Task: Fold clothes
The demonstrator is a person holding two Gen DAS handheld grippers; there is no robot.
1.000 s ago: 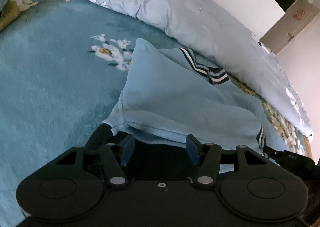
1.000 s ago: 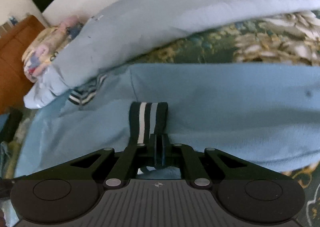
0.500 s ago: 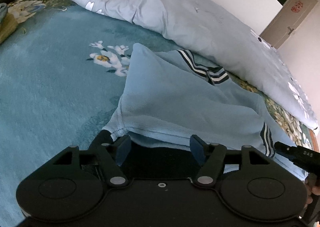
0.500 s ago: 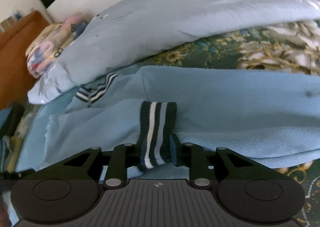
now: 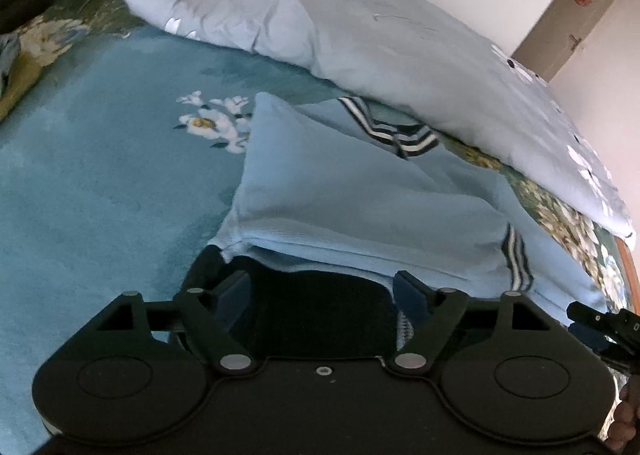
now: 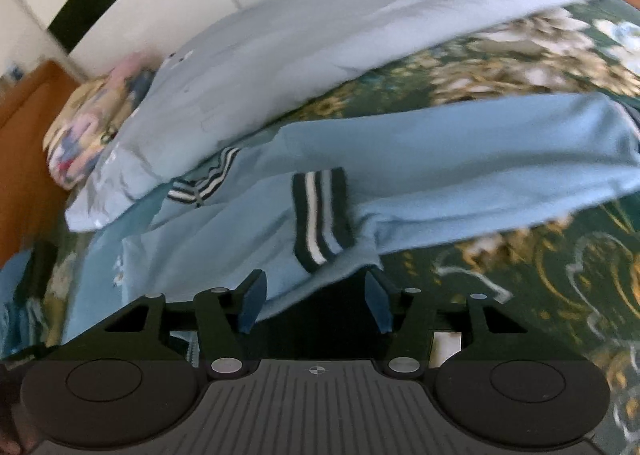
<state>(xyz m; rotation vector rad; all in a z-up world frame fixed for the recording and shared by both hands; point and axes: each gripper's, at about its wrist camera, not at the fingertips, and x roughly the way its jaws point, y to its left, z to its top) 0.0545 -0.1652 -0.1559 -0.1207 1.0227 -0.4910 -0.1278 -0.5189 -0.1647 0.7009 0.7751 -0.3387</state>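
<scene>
My left gripper (image 5: 322, 295) and right gripper (image 6: 314, 301) have both just been opening; nothing is pinched, though the light blue garment's (image 5: 360, 199) hem lies between each pair of pads. Just ahead of the right gripper sits a striped cuff (image 6: 320, 215). Beyond, blurred, what looks like a grey-blue duvet (image 5: 360, 27).
</scene>
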